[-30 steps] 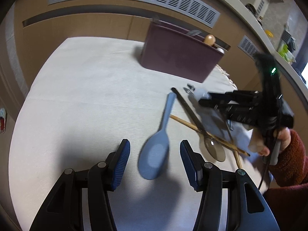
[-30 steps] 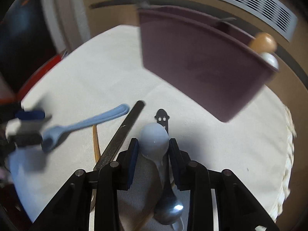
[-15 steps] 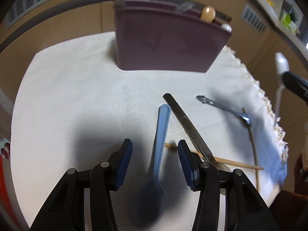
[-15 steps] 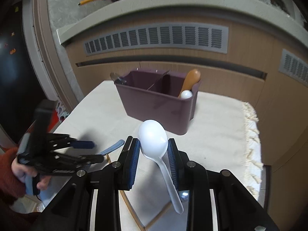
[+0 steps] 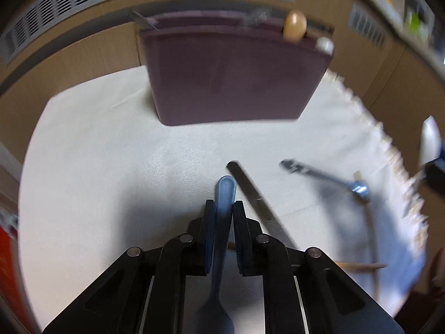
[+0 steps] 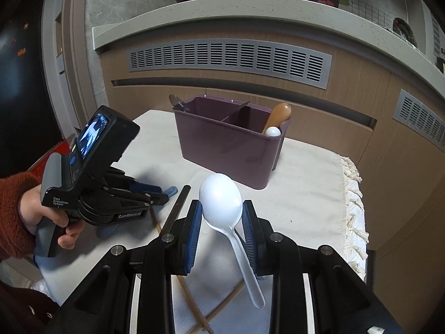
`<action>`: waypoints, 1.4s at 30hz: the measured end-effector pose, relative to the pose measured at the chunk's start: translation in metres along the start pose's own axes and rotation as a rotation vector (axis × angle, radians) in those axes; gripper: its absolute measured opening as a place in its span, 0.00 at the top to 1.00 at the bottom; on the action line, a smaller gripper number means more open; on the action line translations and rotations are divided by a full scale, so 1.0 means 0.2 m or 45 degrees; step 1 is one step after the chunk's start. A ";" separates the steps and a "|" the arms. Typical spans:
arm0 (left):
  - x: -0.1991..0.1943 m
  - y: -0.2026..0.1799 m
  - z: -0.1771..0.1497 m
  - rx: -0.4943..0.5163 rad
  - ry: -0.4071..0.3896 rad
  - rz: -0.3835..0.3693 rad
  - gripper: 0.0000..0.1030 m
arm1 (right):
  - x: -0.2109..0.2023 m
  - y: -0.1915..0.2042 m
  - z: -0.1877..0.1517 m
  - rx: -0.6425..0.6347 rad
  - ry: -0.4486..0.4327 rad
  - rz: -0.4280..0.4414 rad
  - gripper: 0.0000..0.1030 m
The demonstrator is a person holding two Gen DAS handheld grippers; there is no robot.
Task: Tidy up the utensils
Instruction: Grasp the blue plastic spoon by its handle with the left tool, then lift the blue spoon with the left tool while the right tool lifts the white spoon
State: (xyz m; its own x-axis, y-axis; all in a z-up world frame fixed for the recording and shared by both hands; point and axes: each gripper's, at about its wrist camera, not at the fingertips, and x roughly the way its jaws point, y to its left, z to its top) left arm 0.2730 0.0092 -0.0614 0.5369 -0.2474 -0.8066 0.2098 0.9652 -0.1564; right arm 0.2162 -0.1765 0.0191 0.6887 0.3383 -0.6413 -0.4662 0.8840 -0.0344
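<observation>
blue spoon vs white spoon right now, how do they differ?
The blue spoon is clamped by its handle in the left gripper, low over the cloth; the white spoon is held by its bowl in the right gripper, lifted, handle hanging down. Blue's bowl points back toward the camera, white's points forward. Both are plastic-looking and gripped.

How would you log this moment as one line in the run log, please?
left gripper: shut on blue spoon handle | right gripper: shut on white spoon bowl, lifted | organizer: ahead on cloth
</observation>
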 end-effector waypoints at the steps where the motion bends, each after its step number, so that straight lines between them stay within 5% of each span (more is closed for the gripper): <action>1: -0.06 0.01 -0.01 -0.030 -0.042 -0.031 0.87 | -0.01 0.00 0.00 0.006 -0.007 0.005 0.74; 7: -0.38 0.06 -0.07 -0.162 -0.305 -0.125 0.88 | -0.06 -0.08 0.03 0.132 -0.031 0.100 0.74; 22: -0.62 0.05 -0.04 -0.177 -0.479 -0.145 0.93 | -0.06 -0.13 0.03 0.273 -0.026 0.133 0.74; 25: -0.78 0.01 0.13 -0.117 -0.580 -0.181 0.96 | -0.13 -0.17 0.13 0.299 -0.128 0.139 0.74; 32: -1.12 -0.03 0.55 -0.001 -0.852 -0.172 0.96 | -0.43 -0.29 0.67 0.256 -0.532 0.204 0.74; 37: -1.06 0.05 0.68 -0.027 -0.840 -0.195 0.96 | -0.35 -0.37 0.82 0.303 -0.528 0.227 0.74; 42: -0.80 0.15 0.59 -0.086 -0.653 -0.270 0.94 | -0.24 -0.35 0.76 0.282 -0.438 0.163 0.74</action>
State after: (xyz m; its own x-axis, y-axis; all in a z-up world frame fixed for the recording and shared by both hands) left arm 0.2898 0.0673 0.1313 0.8207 -0.4304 -0.3757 0.3130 0.8889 -0.3346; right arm 0.3003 -0.2057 0.1678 0.7955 0.5046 -0.3355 -0.4553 0.8631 0.2187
